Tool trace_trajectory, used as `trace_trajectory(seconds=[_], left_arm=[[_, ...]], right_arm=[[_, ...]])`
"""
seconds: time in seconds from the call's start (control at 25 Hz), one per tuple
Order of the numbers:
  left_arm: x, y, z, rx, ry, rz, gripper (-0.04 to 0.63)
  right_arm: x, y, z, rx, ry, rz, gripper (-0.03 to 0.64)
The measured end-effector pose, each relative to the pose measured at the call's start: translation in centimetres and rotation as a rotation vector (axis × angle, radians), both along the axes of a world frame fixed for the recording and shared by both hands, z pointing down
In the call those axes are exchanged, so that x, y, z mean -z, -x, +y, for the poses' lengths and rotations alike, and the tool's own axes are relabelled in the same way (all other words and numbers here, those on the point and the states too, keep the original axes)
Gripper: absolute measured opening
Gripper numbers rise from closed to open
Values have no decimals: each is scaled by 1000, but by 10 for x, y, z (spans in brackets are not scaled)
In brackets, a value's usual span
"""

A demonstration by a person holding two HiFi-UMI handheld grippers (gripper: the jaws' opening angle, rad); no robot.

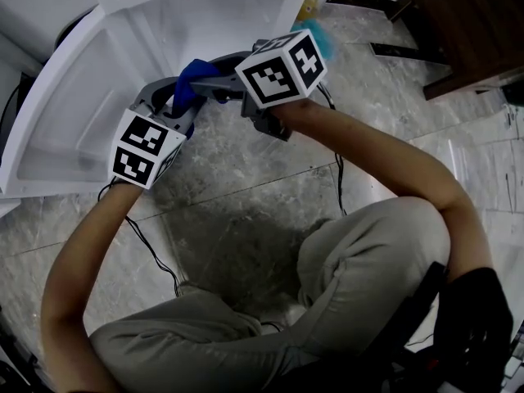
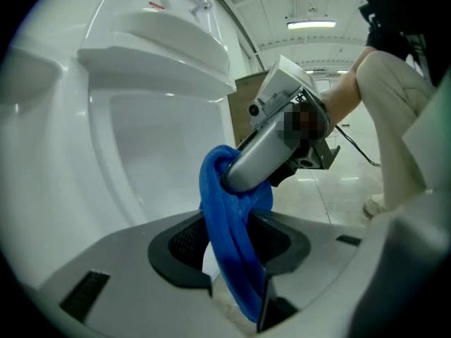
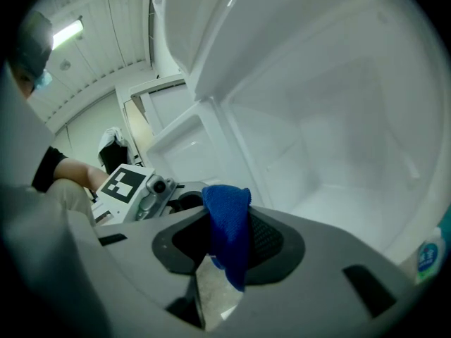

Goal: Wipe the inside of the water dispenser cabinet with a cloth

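A blue cloth [image 1: 187, 84] hangs between both grippers in front of the open white cabinet [image 1: 123, 47]. In the right gripper view the cloth [image 3: 229, 231] stands pinched between the pads of my right gripper [image 3: 225, 248], its free end drooping below them. In the left gripper view the cloth [image 2: 229, 252] drops through the gap of my left gripper [image 2: 236, 248]; a bare slit shows beside it, so these jaws stand open around it. A right gripper finger [image 2: 261, 160] reaches in from the upper right and holds the cloth's top. The white cabinet interior [image 3: 338, 118] lies just ahead.
The cabinet's white door [image 1: 41, 121] swings out at the left. A bottle with a blue label [image 3: 426, 255] stands by the cabinet's right side. Dark wooden furniture [image 1: 467, 23] is at the upper right. Black cables [image 1: 155, 256] trail over the tiled floor by the person's knees.
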State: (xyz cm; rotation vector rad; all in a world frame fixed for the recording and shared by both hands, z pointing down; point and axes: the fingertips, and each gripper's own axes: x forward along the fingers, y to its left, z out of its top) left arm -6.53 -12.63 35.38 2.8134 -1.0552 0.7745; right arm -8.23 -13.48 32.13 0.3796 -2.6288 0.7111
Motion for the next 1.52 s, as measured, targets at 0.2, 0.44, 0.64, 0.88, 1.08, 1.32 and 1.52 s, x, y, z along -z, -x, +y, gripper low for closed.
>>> trace_trajectory(seconds=[0.2, 0.44, 0.64, 0.88, 1.08, 1.32, 1.52], left_arm=[[4, 18, -12, 73, 11, 35, 146], [-2, 35, -10, 112, 1, 3, 6], [-18, 49, 1, 120, 56, 13, 6], [-45, 66, 27, 112, 138, 23, 6], [-68, 93, 41, 166, 206, 42, 6], [-74, 108, 40, 210, 232, 61, 6], [-68, 113, 27, 214, 209, 77, 6]], right_arm=[[-3, -27, -40, -155, -126, 81, 106], [13, -26, -75, -250, -275, 21, 106], [33, 2, -105, -302, -460, -88, 106], [65, 43, -151, -393, -559, -279, 106], [84, 47, -190, -506, -701, -396, 106], [102, 49, -212, -582, -751, -484, 106], [99, 51, -210, -587, -716, -525, 101]])
